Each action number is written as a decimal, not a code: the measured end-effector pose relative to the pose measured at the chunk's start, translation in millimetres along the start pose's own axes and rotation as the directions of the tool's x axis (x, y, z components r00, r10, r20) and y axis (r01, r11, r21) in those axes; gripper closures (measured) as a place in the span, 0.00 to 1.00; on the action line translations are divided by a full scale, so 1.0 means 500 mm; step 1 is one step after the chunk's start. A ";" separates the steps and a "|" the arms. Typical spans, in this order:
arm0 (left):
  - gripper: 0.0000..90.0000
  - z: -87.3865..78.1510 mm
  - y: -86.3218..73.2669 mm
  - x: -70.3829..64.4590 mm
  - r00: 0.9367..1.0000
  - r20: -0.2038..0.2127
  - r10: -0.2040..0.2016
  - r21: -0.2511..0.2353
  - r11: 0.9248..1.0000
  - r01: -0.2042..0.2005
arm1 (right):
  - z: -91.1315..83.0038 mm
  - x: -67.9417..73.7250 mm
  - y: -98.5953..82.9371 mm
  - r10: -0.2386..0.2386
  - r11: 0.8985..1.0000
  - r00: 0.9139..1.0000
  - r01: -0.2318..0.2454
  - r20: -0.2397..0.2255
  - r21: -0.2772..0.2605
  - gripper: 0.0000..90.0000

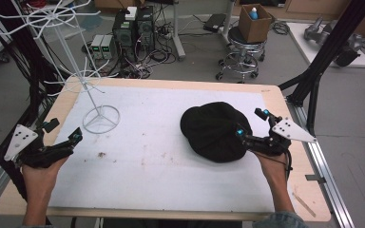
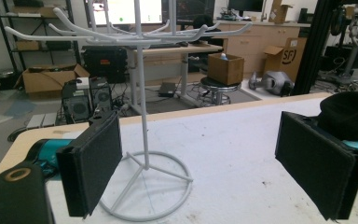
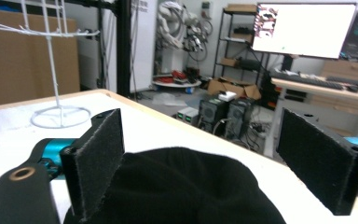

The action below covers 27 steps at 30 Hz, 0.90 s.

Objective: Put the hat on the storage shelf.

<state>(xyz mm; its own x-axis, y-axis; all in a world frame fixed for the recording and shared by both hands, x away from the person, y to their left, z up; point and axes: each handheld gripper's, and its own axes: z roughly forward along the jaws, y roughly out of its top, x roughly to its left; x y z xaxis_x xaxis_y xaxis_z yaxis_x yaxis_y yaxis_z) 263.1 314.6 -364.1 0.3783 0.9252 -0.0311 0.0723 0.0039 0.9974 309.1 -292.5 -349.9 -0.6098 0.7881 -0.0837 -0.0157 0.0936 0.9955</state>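
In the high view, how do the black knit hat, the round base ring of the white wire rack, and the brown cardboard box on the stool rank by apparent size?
Largest to smallest:
1. Black knit hat
2. Round base ring of the white wire rack
3. Brown cardboard box

The box stands farther from the camera, so its rank against the ring is unsure.

A black knit hat [image 1: 215, 130] (soft, slumped flat) lies on the white mat's right half.
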 end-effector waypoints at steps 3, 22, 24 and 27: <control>0.17 0.002 -0.001 0.000 1.000 0.001 -0.004 0.000 1.000 0.004 | 0.018 -0.008 -0.005 -0.005 1.000 1.000 0.005 -0.024 0.016 0.16; 0.17 0.006 -0.004 -0.002 1.000 0.019 -0.015 0.004 1.000 0.015 | 0.099 -0.031 -0.067 -0.112 0.965 0.983 0.143 -0.145 0.218 0.18; 0.17 0.005 -0.004 -0.002 0.999 0.031 -0.025 -0.001 1.000 0.025 | 0.104 -0.025 -0.071 -0.174 0.951 0.966 0.216 -0.191 0.222 0.18; 0.17 0.004 -0.003 -0.002 0.999 0.038 -0.033 -0.007 0.999 0.033 | 0.107 -0.021 -0.078 -0.200 0.934 0.955 0.254 -0.219 0.252 0.18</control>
<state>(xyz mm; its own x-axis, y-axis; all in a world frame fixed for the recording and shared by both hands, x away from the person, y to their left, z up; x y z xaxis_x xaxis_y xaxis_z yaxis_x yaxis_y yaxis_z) 264.7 312.9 -365.7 0.4105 0.9094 -0.0663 0.0784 0.0372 0.9962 358.5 -272.0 -390.1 -0.7529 0.6004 -0.2697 0.0301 0.4407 0.8972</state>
